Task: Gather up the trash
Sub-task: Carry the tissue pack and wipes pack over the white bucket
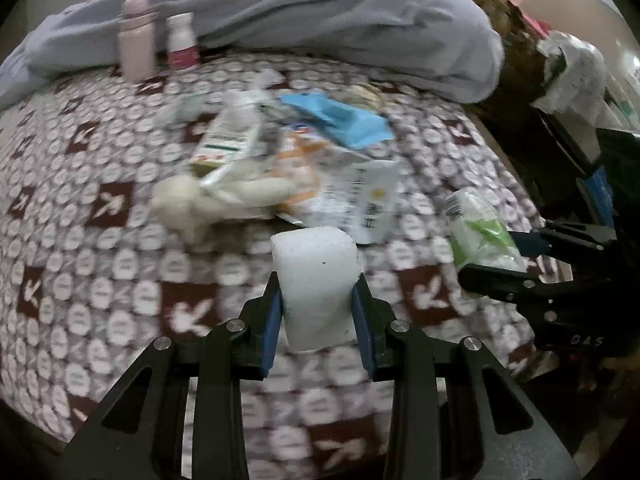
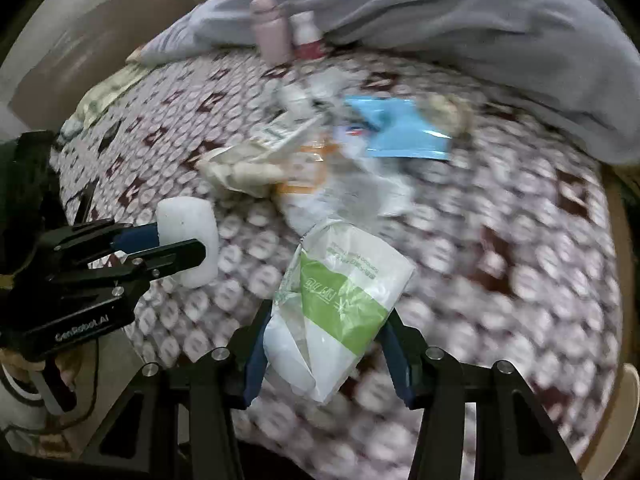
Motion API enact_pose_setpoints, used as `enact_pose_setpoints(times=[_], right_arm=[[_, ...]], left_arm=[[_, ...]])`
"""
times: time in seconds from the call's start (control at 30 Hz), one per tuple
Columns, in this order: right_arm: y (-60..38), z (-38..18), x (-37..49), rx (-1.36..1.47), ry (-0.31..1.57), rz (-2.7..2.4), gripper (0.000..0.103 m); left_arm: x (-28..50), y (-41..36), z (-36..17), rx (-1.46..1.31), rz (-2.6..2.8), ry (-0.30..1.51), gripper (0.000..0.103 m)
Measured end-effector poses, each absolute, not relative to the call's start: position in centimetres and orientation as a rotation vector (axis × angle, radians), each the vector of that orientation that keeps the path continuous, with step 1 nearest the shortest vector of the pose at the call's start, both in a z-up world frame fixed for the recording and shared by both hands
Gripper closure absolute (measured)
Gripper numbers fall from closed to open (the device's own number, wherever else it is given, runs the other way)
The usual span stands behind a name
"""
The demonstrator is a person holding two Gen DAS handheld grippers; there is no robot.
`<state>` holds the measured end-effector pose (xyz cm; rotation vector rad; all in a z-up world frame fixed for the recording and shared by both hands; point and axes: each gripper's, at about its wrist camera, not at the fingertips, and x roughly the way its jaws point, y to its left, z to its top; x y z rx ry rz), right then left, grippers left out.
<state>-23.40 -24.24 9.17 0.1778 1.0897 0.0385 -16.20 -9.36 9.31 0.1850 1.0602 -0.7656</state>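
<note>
Left tool [image 1: 318, 312] grips foam block [image 1: 316, 276]; right tool [image 2: 326, 344] grips wrapper [image 2: 340, 304]

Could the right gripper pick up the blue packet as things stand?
Probably not yet: the right gripper is already shut on the green-and-white bag. The blue packet lies uncovered at the pile's far side, so the path looks free once the bag is dropped.

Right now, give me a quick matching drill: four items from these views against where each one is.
Items:
1. white foam block
2. green-and-white packet
3. blue wrapper
4. pink bottle

Places:
A. upright at the blanket's far edge
B. in the right gripper
C. lying in the trash pile
D. in the left gripper

Pairs: 1-D, 2-B, 3-C, 4-A
</note>
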Motion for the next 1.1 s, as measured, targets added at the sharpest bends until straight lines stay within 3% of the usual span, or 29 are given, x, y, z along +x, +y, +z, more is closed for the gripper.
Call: enact_pose_setpoints(times=[1.1], right_arm=[[-36.7,12.6,-37.0,0.297,0.886,-0.274,0.054]], left_arm=[[-24.8,-25.7,12.3,0.367,-0.948,0.967,0.072]])
